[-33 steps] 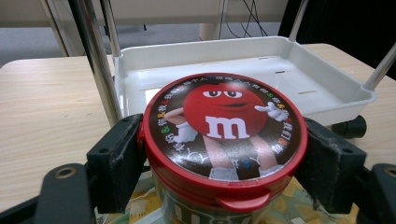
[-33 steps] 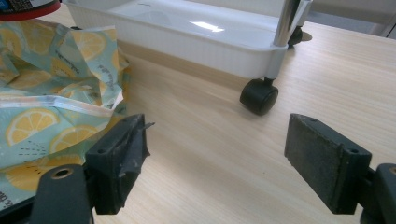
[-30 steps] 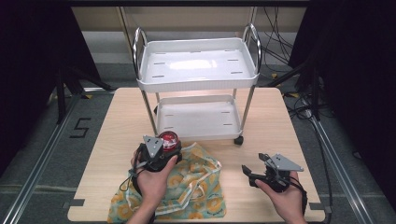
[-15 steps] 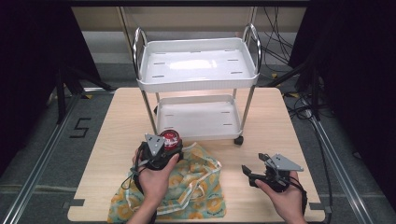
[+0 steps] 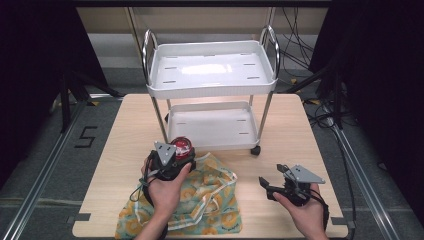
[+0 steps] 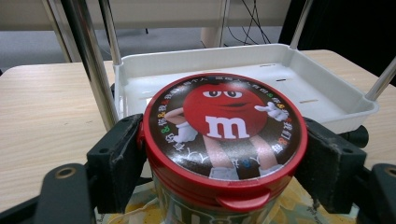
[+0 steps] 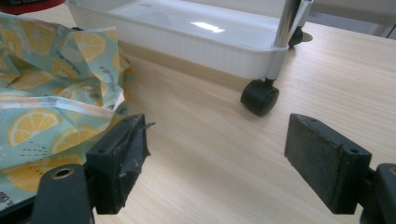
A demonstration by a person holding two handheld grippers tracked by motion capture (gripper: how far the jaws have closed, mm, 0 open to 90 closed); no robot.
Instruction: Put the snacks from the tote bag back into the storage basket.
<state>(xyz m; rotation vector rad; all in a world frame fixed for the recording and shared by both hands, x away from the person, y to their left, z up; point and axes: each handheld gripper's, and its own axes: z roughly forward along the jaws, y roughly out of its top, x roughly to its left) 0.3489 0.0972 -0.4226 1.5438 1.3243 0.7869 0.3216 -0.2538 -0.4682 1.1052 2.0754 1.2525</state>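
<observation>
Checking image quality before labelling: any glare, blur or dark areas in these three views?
High view: glare patch on the cart's top tray, surroundings off the table nearly black. Left gripper view: red-lidded jar sharp, sheen on its lid, cart rails behind soft. Right gripper view: bright reflection on the lower tray, caster wheel and lemon-print cloth reasonably sharp.

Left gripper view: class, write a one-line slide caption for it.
Hand-held gripper clamps a red-lidded candy jar before the white plastic cart's lower tray.

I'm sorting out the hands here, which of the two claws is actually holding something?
The left claw, shut on the red-lidded candy jar. The right claw is open over bare table.
</observation>
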